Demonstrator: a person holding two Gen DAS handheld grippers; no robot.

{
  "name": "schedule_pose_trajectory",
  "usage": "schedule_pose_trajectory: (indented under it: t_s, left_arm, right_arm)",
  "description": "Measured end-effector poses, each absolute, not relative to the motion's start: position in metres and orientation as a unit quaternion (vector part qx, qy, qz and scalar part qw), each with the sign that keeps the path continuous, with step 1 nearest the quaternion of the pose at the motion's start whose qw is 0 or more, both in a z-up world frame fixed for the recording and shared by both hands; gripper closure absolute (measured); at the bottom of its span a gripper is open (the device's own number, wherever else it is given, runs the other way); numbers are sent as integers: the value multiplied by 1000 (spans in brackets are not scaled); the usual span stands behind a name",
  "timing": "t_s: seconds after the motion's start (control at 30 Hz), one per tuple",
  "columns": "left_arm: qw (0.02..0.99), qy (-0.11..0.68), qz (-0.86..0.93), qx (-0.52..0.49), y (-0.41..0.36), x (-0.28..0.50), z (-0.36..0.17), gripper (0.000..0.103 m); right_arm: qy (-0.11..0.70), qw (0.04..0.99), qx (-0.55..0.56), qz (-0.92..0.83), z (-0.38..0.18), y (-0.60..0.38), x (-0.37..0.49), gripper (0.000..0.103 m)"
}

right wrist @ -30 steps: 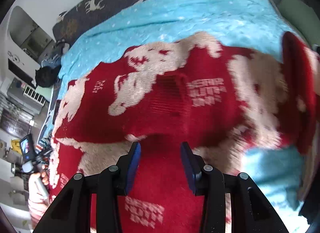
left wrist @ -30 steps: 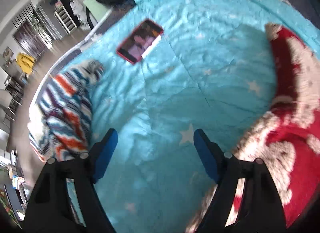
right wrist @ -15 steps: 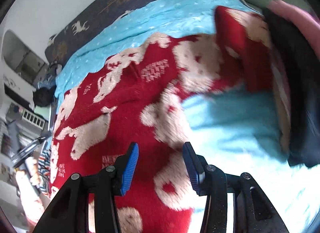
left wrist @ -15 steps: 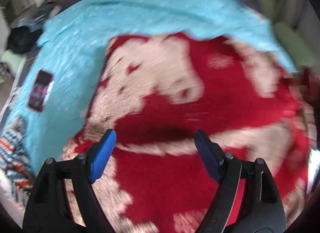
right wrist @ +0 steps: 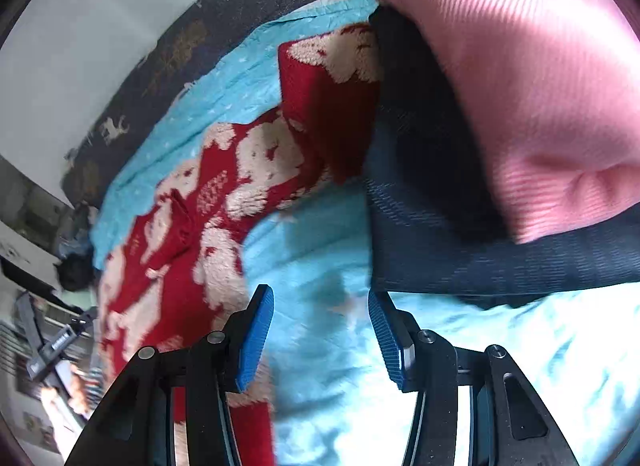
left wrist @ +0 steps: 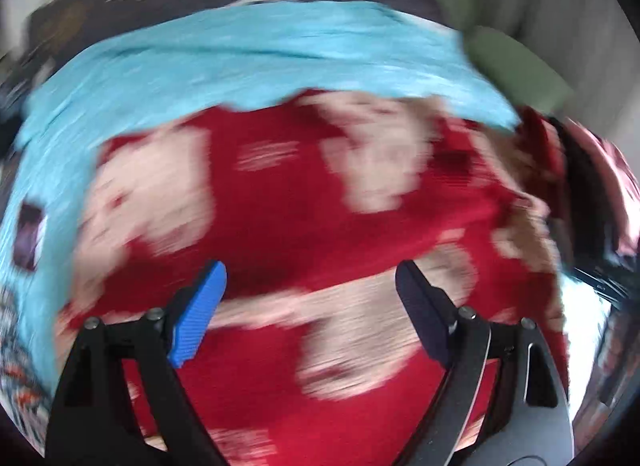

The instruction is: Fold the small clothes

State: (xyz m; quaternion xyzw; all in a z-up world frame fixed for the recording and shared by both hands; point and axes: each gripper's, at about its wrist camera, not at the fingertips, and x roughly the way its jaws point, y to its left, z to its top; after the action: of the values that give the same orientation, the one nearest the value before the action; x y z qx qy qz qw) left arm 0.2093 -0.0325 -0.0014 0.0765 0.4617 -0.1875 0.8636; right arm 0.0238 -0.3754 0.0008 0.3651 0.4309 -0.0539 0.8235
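Note:
A red fleece garment with cream patterns (left wrist: 280,201) lies spread on a light blue star-print blanket (left wrist: 240,53). The left wrist view is blurred by motion. My left gripper (left wrist: 308,298) is open and empty, hovering over the garment's middle. In the right wrist view the garment (right wrist: 224,201) lies to the left, one sleeve (right wrist: 332,105) reaching back toward a pile. My right gripper (right wrist: 320,330) is open and empty, over bare blanket (right wrist: 320,266) just right of the garment's edge.
A pink ribbed garment (right wrist: 532,77) lies on a dark navy one (right wrist: 460,242) at the right. A phone (left wrist: 28,234) and a striped garment (left wrist: 16,366) lie at the blanket's left. A dark reindeer-print cover (right wrist: 168,53) lies beyond the blanket. Green cushions (left wrist: 516,61) sit at the back right.
My left gripper swung right, from bare blanket by the phone to over the red garment. My right gripper swung right, off the garment toward the pink and navy pile. Both stayed open.

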Motion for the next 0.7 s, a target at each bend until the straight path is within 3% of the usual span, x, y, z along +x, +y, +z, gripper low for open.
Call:
schedule_pose_trajectory:
  t_s: [0.1, 0.27, 0.43, 0.7]
  left_arm:
    - [852, 456, -234, 109, -104, 205, -4, 16]
    - [812, 479, -302, 138, -206, 201, -22, 16]
    - [808, 436, -320, 233, -292, 184, -29, 16]
    - [832, 363, -305, 288, -330, 178, -18, 16]
  right_arm:
    - [417, 809, 410, -57, -5, -375, 31, 51]
    - [414, 826, 371, -93, 4, -368, 35, 48]
    - [405, 827, 373, -111, 8, -385, 15, 46]
    - [383, 817, 421, -85, 12, -402, 5, 46]
